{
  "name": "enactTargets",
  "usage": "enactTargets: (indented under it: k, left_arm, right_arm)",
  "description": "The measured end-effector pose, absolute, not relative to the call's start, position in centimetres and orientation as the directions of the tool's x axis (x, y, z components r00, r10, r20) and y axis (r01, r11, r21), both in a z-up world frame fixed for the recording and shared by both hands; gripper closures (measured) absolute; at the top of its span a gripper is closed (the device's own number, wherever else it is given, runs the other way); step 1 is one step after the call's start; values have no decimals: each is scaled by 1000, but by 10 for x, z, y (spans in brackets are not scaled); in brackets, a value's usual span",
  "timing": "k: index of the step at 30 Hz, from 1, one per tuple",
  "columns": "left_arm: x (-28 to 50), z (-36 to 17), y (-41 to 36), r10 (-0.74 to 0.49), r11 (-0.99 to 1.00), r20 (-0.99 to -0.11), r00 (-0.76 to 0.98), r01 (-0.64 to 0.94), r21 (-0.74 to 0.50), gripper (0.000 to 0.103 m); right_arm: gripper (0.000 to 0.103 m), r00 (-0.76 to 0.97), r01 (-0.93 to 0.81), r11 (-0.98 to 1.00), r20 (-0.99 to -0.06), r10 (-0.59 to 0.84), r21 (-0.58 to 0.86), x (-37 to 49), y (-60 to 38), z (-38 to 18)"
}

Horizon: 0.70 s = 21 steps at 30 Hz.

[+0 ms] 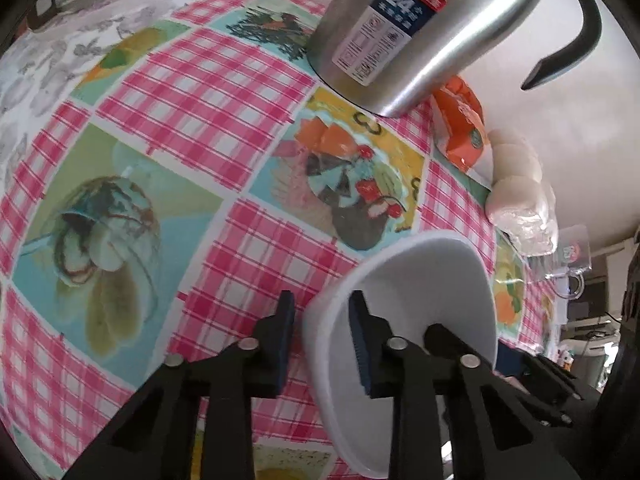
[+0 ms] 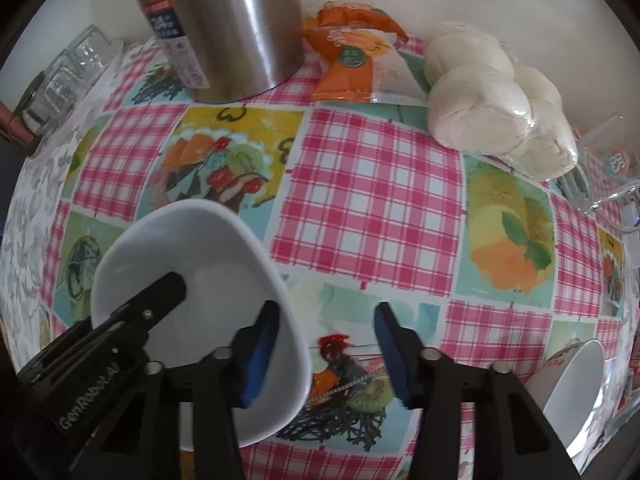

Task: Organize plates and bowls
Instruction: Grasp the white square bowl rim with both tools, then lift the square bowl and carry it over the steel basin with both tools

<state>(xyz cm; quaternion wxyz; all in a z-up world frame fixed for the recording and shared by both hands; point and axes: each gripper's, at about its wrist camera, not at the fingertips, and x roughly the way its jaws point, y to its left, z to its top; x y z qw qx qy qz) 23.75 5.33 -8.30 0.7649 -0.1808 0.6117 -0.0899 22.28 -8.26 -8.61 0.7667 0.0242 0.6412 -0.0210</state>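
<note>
A white bowl (image 1: pixel 432 280) sits on the patterned tablecloth (image 1: pixel 200 120). My left gripper (image 1: pixel 322 344) straddles its near rim, one finger inside and one outside, with a gap still showing, so it is open. In the right wrist view the same bowl (image 2: pixel 192 248) is at the lower left, with the left gripper's finger inside it. My right gripper (image 2: pixel 328 354) is open, its left finger at the bowl's rim, its right finger over the cloth. Another white dish (image 2: pixel 576 392) shows at the lower right edge.
A steel thermos jug (image 1: pixel 420 36) stands at the back, also in the right wrist view (image 2: pixel 236 24). An orange packet (image 2: pixel 352 60), a bag of white buns (image 2: pixel 492 96) and a glass mug (image 2: pixel 608 184) line the wall. Glasses (image 2: pixel 60 80) stand at the far left.
</note>
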Motion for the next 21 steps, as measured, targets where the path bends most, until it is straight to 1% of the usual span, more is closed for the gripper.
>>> enactTargets:
  k: [1,3,4,8,14,21]
  left_arm:
    - [238,-84,51,-354,921,-905,237,-80,-382,79]
    - [238,-87,50,-365,916,-901,234,-86,-393,84]
    - [238,-88,51,-377,909,-897,230,-92,-406,85]
    - [236,-88,57,-398,901,-891,220,-90,-425,87]
    - [227,-69,61,-434,886,-869,237,-64,-460,87]
    - [215,-32,54,-440,886,-852,285,-19,-464,87]
  right_arm:
    - [68,174,56,998,-985,-1,9,222,-79,-87]
    - [75,173,42,999,-985,4,11,220,-72,-87]
    - [80,174,42,999,-985,14,22,219,-71,-87]
    - [86,179,57,998,-984,11,21,214,-68,-85]
    - [87,226,95,993,-973,40,63,207,-83,-66]
    - [87,305,107,989,-950,67,104,193,-107,-23]
